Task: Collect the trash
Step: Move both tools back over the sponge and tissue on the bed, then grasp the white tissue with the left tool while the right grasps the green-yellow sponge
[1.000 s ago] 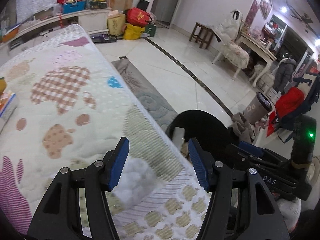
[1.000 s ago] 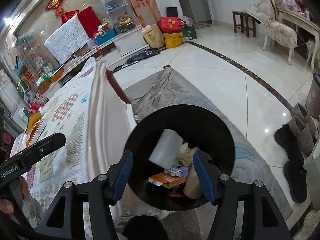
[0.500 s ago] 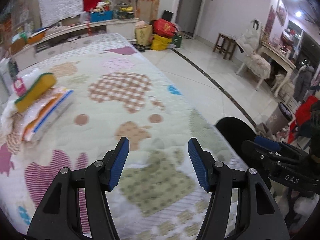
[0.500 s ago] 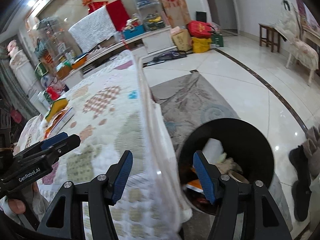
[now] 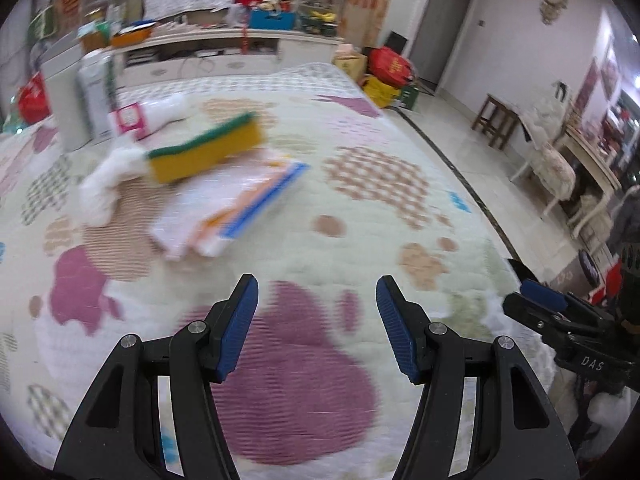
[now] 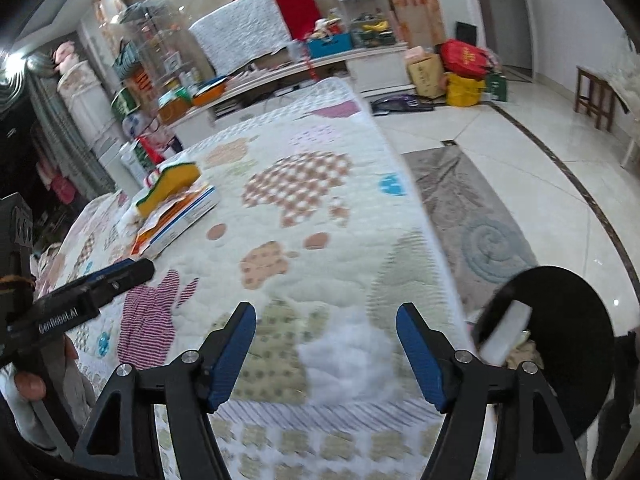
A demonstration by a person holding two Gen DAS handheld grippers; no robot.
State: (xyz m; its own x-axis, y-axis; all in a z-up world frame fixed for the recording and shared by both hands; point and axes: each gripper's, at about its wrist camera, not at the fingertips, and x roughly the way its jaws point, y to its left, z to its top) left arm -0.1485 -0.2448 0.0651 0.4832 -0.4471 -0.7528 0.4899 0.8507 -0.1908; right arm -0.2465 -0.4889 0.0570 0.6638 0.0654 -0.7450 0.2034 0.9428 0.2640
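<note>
Both tongs point downward, empty — left tongs parted, right tongs just opened wider.

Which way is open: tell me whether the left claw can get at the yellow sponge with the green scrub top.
Probably yes. The left claw stands open and empty, and only bare patterned quilt lies between it and the yellow sponge with the green scrub top, which rests uncovered on top of a flat package.
</note>
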